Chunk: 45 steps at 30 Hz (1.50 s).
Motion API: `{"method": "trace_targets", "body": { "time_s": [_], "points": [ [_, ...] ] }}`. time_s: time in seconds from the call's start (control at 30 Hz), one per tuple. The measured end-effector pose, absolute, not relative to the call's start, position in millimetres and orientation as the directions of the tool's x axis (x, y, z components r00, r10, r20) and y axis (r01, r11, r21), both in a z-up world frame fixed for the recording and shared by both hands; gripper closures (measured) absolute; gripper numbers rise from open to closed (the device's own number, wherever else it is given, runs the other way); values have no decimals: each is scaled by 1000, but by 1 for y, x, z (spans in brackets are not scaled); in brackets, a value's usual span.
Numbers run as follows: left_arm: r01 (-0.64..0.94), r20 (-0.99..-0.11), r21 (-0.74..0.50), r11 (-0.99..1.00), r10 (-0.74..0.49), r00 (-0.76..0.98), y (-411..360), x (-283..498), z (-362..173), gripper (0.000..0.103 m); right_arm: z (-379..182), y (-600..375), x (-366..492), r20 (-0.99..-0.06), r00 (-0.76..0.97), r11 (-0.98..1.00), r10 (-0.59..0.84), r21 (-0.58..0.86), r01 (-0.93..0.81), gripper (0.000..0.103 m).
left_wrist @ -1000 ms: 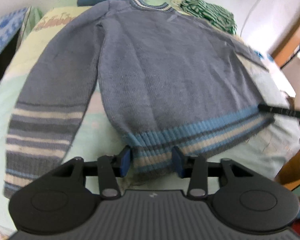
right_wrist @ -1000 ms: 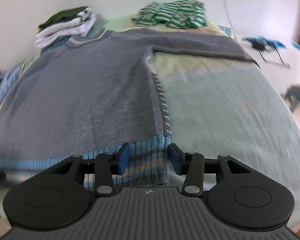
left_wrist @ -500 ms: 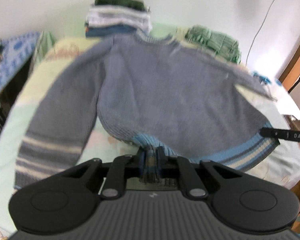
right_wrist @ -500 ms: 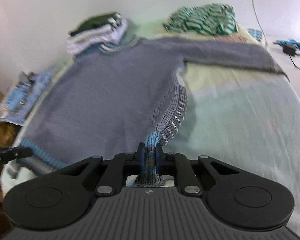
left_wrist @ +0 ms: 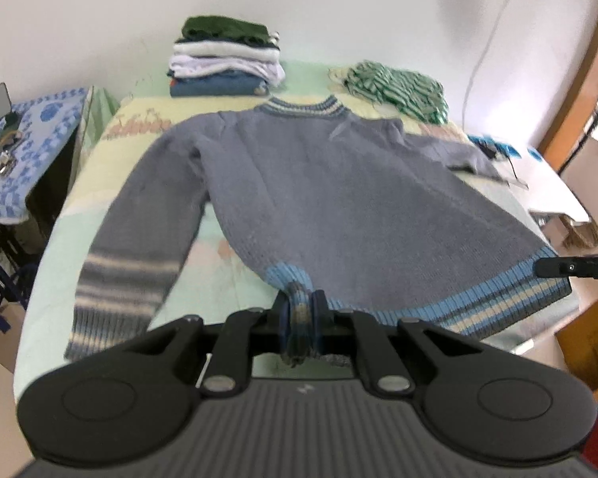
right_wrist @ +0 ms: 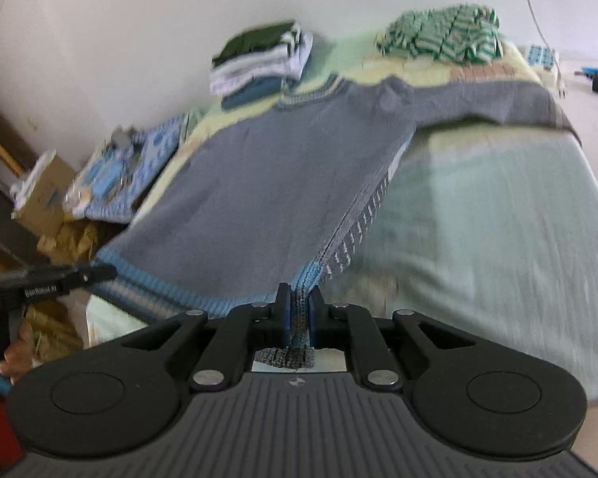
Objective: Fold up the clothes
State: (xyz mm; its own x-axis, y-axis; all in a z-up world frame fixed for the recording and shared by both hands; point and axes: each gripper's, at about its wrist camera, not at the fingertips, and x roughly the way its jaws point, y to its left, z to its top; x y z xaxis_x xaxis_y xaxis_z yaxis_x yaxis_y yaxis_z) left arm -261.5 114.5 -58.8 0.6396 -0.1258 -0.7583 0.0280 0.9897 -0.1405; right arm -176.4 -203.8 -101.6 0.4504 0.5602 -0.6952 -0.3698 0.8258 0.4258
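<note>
The grey sweater [left_wrist: 339, 183] is spread face-down on the bed [right_wrist: 498, 239]; its striped hem corners are clamped, one by each hand-held gripper, left [left_wrist: 301, 326] and right [right_wrist: 299, 314], presumably so the bottom edge can be carried toward the collar evenly.

Blurred white lettering, perhaps "GenRobot.AI", on the left gripper [right_wrist: 79, 275].

Both grippers, left gripper [left_wrist: 301, 328] and right gripper [right_wrist: 299, 320], are chunky matte black: ribbed body, round side discs, silver screws, blue pads.
</note>
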Motion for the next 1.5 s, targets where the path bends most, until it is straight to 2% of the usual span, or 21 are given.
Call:
{"method": "trace_targets", "body": {
  "time_s": [0.13, 0.27, 0.43, 0.5, 0.6, 0.7, 0.87, 1.07, 1.2, 1.3, 1.37, 1.43, 1.47, 1.5],
  "points": [
    [1, -817, -113, 994, -93, 569, 119, -268, -90, 97, -124, -201, -189, -764, 398, 850, 508, 372, -372, 94],
    [1, -837, -89, 996, -75, 542, 124, -272, -107, 96, -145, -192, -189, -803, 387, 871, 454, 308, -383, 93],
    [75, -837, -9, 997, -48, 545, 130, -283, -90, 95, -139, -196, -185, -843, 322, 865, 431, 286, -412, 83],
    [106, -838, 52, 993, -15, 545, 137, -290, -78, 95, -124, -204, -183, -840, 342, 868, 421, 263, -421, 76],
    [118, -828, 94, 989, 12, 561, 149, -289, -58, 95, -99, -205, -174, -805, 422, 871, 416, 221, -438, 76],
    [120, -776, 60, 991, -29, 630, 146, -266, -44, 95, -90, -183, -158, -761, 464, 850, 453, 213, -482, 78],
    [141, -760, 46, 989, -57, 647, 109, -199, -75, 93, -121, -138, -128, -746, 489, 844, 452, 181, -504, 79],
    [121, -853, 27, 992, -40, 521, 97, -165, -132, 93, -156, -119, -117, -805, 451, 893, 385, 201, -403, 80],
    [139, -867, -20, 990, -86, 491, 100, -186, -134, 93, -158, -127, -137, -832, 403, 897, 381, 228, -378, 79],
    [200, -872, -13, 980, -109, 477, 96, -191, -130, 91, -152, -126, -146, -859, 357, 901, 367, 232, -367, 78],
    [219, -855, 12, 976, -104, 509, 95, -176, -123, 89, -143, -122, -137, -849, 384, 909, 362, 231, -347, 78],
    [212, -819, 60, 975, -73, 569, 95, -153, -118, 82, -132, -115, -116, -810, 453, 912, 374, 230, -340, 75],
    [195, -802, 86, 977, -48, 596, 94, -140, -118, 82, -130, -109, -104, -798, 477, 916, 368, 222, -334, 67],
    [178, -800, 92, 980, -34, 599, 94, -128, -121, 82, -131, -102, -91, -795, 494, 923, 353, 211, -321, 66]
  ]
}}
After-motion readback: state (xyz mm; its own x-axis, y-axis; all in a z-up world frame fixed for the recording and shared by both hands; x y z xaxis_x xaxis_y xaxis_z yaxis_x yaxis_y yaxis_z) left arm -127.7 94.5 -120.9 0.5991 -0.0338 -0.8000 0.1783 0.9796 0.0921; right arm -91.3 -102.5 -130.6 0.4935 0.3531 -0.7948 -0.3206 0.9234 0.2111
